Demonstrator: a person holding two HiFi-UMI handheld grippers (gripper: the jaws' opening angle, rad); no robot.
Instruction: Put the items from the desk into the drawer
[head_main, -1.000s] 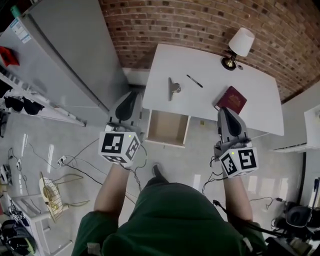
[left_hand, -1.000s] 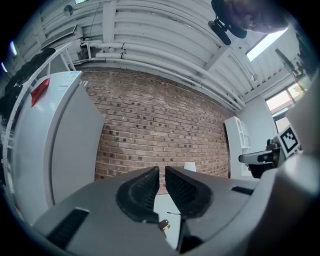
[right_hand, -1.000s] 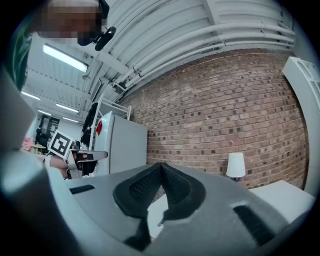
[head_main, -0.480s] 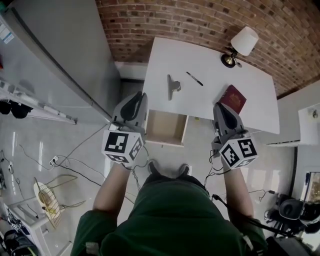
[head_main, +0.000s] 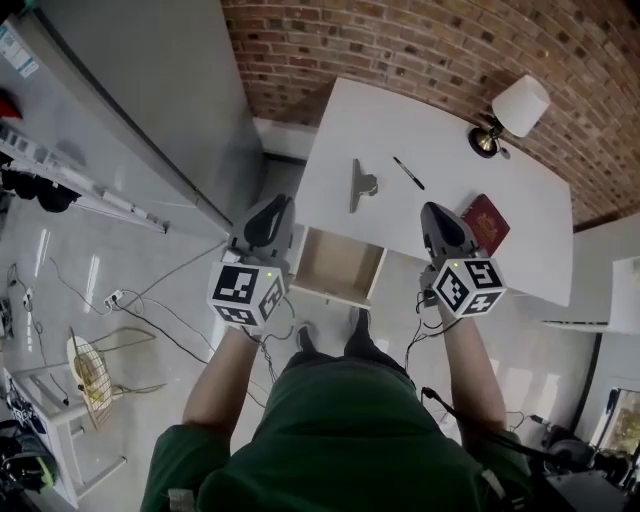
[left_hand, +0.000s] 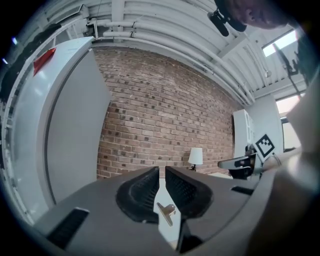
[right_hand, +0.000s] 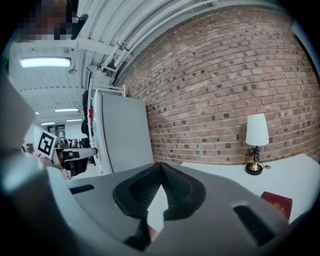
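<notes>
Left gripper (head_main: 272, 208), jaws at a narrow slit and empty, hangs just left of the open drawer (head_main: 335, 293), whose mouth stands unobstructed to receive items. Ahead and to its right on the table (head_main: 420, 120), the clip (head_main: 360, 185) and pen (head_main: 408, 172) lie apart with free room around each. Right gripper (head_main: 435, 212), closed on nothing, sits at the table's front edge, with the red booklet (head_main: 487, 223) just to its right.

I see even, bright light. A ceiling tube (right_hand: 45, 62) glows; the floor (head_main: 60, 300) carries glare streaks. Both gripper views curve into black corners, and their nearest parts look soft, perhaps unfocused.
</notes>
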